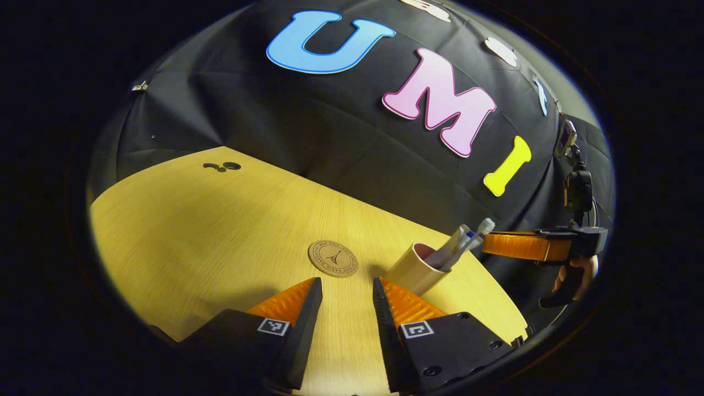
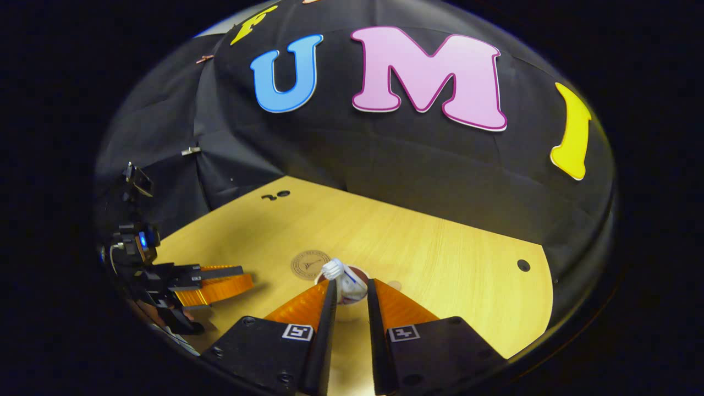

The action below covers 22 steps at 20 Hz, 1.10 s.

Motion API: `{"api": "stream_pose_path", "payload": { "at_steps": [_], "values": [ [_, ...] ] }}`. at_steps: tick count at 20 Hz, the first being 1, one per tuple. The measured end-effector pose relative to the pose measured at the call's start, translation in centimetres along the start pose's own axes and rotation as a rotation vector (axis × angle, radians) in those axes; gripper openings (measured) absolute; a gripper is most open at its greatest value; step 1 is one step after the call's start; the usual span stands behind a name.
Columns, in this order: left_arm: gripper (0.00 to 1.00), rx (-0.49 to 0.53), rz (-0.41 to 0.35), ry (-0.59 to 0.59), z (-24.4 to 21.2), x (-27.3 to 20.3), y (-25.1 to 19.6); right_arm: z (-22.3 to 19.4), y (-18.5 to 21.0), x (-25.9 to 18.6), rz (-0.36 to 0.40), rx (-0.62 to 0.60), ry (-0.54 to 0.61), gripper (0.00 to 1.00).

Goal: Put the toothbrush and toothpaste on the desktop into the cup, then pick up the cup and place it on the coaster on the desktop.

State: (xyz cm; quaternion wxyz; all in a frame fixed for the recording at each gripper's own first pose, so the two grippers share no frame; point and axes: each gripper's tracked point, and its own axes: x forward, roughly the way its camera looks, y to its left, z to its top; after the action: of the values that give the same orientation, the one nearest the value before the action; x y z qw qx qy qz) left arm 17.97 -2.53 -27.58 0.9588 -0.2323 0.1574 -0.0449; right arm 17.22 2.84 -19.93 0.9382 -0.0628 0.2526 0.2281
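Your left claw (image 1: 347,291) sits lowest in the left gripper view, fingers spread apart with bare worktop (image 1: 209,236) between them and nothing held. Just beyond its tips lies the round coaster (image 1: 333,258), flat on the wood. To the right of the coaster stands the cup (image 1: 413,269), near it but apart, with the toothbrush (image 1: 472,236) and the toothpaste (image 1: 450,248) standing in it and leaning right. Farther right, your right claw (image 1: 487,243) reaches in at the toothbrush head; from here you cannot tell whether it touches.

From the right gripper view, your right claw (image 2: 350,286) has its fingers parted with the cup's rim (image 2: 360,270) and the toothbrush head (image 2: 333,269) between the tips; whether either finger presses is not clear.
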Motion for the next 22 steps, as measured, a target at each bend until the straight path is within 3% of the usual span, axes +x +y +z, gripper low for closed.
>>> {"api": "stream_pose_path", "payload": {
  "at_steps": [5, 10, 14, 18, 19, 22],
  "values": [
    [0.59, 0.015, 0.013, 0.023, 0.1, -1.1, 0.0, -0.4, -1.0, -0.3, 0.034, -0.124, 0.058, 0.36],
    [0.59, 0.026, 0.024, 0.028, 0.3, -1.9, -0.5, -1.9, -3.0, 1.0, 0.155, -0.226, 0.161, 0.44],
    [0.59, 0.020, 0.053, 0.033, 0.0, -1.8, -0.4, -3.9, -5.5, 3.0, 0.236, -0.332, 0.245, 0.44],
    [0.59, 0.016, 0.089, 0.032, 0.1, -1.9, -0.5, -6.3, -6.5, 5.5, 0.339, -0.411, 0.341, 0.44],
    [0.59, 0.018, 0.100, 0.028, 0.1, -2.0, -0.5, -6.4, -6.6, 6.0, 0.357, -0.427, 0.352, 0.51],
    [0.59, 0.009, 0.127, 0.024, -0.2, -2.0, -0.5, -6.1, -6.1, 7.5, 0.415, -0.471, 0.370, 0.52]
  ]
}}
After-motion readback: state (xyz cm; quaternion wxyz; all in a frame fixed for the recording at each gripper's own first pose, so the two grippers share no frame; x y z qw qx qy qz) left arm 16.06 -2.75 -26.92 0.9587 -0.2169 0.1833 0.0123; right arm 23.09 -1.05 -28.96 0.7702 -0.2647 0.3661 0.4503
